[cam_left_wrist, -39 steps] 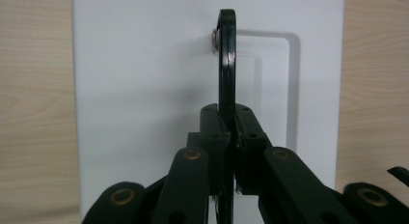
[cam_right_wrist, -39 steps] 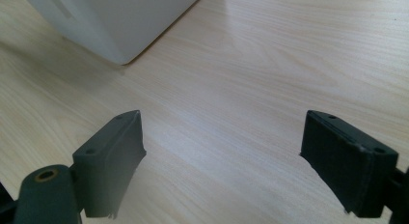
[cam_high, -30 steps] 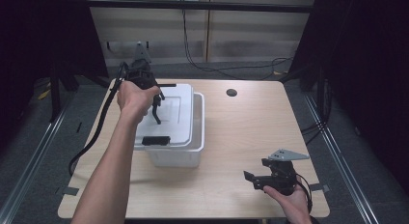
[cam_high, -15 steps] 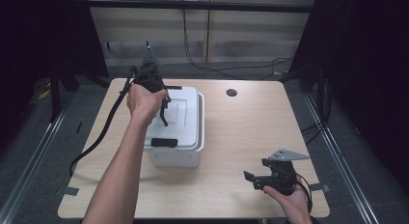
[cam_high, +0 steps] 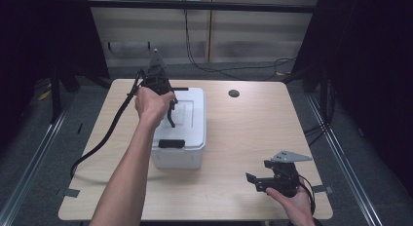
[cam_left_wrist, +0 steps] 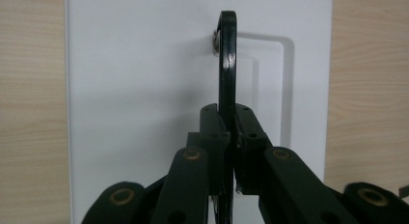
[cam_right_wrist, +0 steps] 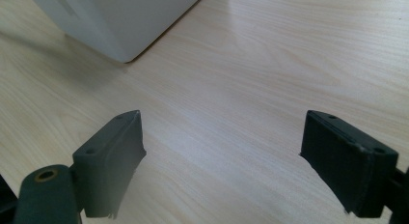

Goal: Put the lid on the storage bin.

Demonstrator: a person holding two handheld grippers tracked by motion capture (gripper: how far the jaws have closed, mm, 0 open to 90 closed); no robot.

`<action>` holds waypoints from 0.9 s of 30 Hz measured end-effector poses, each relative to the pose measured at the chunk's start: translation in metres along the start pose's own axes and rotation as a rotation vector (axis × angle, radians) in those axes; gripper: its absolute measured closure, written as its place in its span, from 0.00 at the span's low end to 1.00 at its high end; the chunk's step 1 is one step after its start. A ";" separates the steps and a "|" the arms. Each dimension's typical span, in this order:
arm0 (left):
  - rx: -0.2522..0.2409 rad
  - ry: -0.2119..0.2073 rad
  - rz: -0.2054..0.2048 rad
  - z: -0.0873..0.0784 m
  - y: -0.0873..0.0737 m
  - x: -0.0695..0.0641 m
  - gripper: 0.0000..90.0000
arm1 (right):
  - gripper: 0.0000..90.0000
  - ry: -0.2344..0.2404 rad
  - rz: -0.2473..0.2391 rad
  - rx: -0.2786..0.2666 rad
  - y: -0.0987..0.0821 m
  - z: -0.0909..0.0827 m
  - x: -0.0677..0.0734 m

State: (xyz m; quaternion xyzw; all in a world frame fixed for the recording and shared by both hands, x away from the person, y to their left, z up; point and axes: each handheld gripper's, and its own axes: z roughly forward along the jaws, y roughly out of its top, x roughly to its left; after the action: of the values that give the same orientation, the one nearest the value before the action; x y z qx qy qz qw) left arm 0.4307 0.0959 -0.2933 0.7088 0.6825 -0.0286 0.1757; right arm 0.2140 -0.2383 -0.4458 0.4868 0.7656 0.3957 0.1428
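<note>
A white box [cam_high: 178,155] stands on the wooden table [cam_high: 253,128], its lid [cam_high: 190,106] lying on top. A slim black handle [cam_high: 171,115] stands up from the lid. My left gripper [cam_high: 169,105] comes down on it from above and is shut on that handle [cam_left_wrist: 227,55]; in the left gripper view my left gripper [cam_left_wrist: 227,115] has both jaws pressed against the handle's thin edge, over the white lid [cam_left_wrist: 144,89]. My right gripper [cam_high: 255,181] rests low at the table's front right, open, and in its own view my right gripper [cam_right_wrist: 222,151] has only bare wood between the jaws.
A black latch [cam_high: 171,143] sits on the box's front edge. The box's corner [cam_right_wrist: 120,21] shows ahead of the right jaws. A dark round hole [cam_high: 234,93] lies at the table's back. The left gripper's cable [cam_high: 104,138] hangs off the left edge.
The left gripper carried the lid by its handle to the right and slightly down, from offset left of the box to squarely over it. The right gripper stayed still.
</note>
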 end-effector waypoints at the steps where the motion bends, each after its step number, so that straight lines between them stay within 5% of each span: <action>1: -0.012 0.003 0.005 0.002 0.000 -0.001 0.94 | 0.16 0.000 0.001 -0.001 0.000 0.000 0.000; 27: 0.003 0.029 0.029 0.017 -0.002 0.001 0.91 | 0.16 0.001 -0.014 0.001 0.000 0.000 0.001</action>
State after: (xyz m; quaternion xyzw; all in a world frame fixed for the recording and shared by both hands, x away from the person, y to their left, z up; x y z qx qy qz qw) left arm 0.4318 0.0917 -0.3102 0.7191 0.6748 -0.0165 0.1652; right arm 0.2141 -0.2376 -0.4460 0.4813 0.7692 0.3947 0.1448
